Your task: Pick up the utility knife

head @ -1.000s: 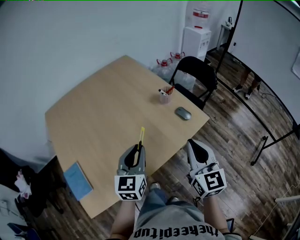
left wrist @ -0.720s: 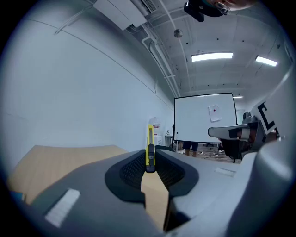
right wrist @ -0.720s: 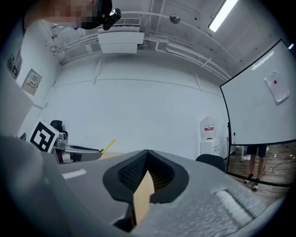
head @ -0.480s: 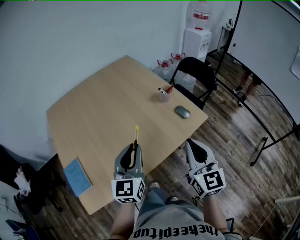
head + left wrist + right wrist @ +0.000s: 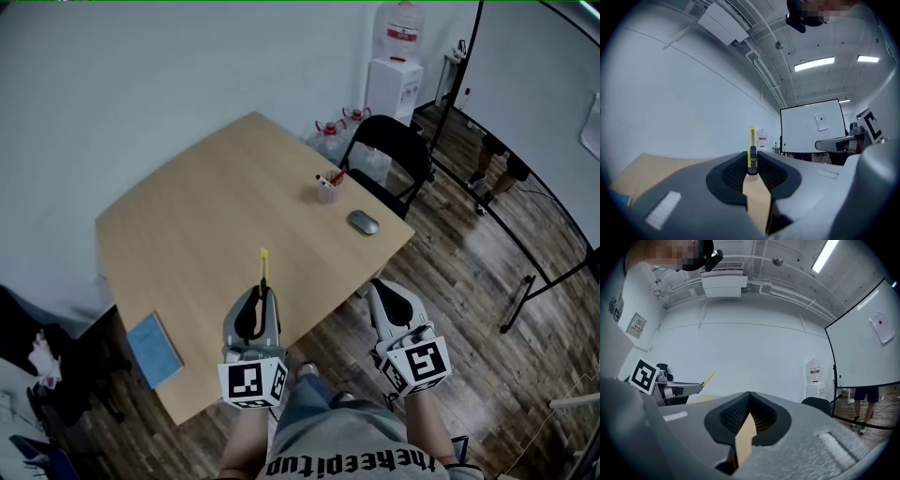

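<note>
Bottom centre of head view: left tool (image 5: 264,291) clamped on knife (image 5: 262,266), yellow body poking out past the tips toward frame top. Confirmed in left gripper view: pads pinched on the knife at its black slider, yellow end standing upright above the jaws. Held level over the near edge of the worktop (image 5: 187,216). Looks clear of the surface, no contact visible. In right gripper view, yellow tip seen at mid left, up in the air against the wall.

Bottom right of head view: right tool (image 5: 379,285) closed, jaws together, nothing between them. Parked off the worktop edge over the floor, idle.

Lower left, at worktop edge: blue notebook (image 5: 155,349), untouched. Further up, right of centre: mouse (image 5: 363,222), then cup (image 5: 327,191) with pens. Beyond the far corner: black chair (image 5: 394,150), water dispenser (image 5: 392,80) at top.

Progress call: grasp done, lift done or as good as done. Pick-up essentially complete. Left over, at most: a bit more clearance and a steady hold. Grip narrow and near one end of the knife, so some risk of pivoting between the pads if swung.
</note>
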The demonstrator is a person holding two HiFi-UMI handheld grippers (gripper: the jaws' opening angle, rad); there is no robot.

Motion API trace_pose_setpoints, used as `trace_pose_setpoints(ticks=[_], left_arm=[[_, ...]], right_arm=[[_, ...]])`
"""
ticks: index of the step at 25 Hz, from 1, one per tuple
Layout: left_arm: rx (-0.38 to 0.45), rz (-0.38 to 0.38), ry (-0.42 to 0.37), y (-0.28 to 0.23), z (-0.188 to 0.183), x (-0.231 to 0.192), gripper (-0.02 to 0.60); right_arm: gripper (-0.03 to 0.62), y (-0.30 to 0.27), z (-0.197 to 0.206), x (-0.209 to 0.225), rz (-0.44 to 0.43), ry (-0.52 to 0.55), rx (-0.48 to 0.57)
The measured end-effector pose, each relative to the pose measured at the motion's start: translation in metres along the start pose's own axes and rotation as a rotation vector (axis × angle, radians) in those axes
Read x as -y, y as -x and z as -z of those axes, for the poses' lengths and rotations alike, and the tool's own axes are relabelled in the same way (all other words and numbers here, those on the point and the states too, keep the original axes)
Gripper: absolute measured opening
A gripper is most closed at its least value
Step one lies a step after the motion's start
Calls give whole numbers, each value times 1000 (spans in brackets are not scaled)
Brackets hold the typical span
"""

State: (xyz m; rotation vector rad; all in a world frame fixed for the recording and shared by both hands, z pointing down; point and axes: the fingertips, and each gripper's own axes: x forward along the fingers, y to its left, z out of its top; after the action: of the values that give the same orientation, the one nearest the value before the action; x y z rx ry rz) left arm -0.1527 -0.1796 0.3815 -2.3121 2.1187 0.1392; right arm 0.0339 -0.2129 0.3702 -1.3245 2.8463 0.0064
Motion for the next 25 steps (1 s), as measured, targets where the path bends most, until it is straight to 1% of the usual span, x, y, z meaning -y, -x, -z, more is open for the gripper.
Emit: trace_pose_setpoints(ticks=[6, 25], left_arm=[[12, 5, 4, 4, -6, 5, 86], [27, 7, 8, 5, -9, 9, 86]], right_arm=[[-3, 6, -3, -2, -7, 20, -1], [-3, 9, -5, 1, 0, 24, 17]])
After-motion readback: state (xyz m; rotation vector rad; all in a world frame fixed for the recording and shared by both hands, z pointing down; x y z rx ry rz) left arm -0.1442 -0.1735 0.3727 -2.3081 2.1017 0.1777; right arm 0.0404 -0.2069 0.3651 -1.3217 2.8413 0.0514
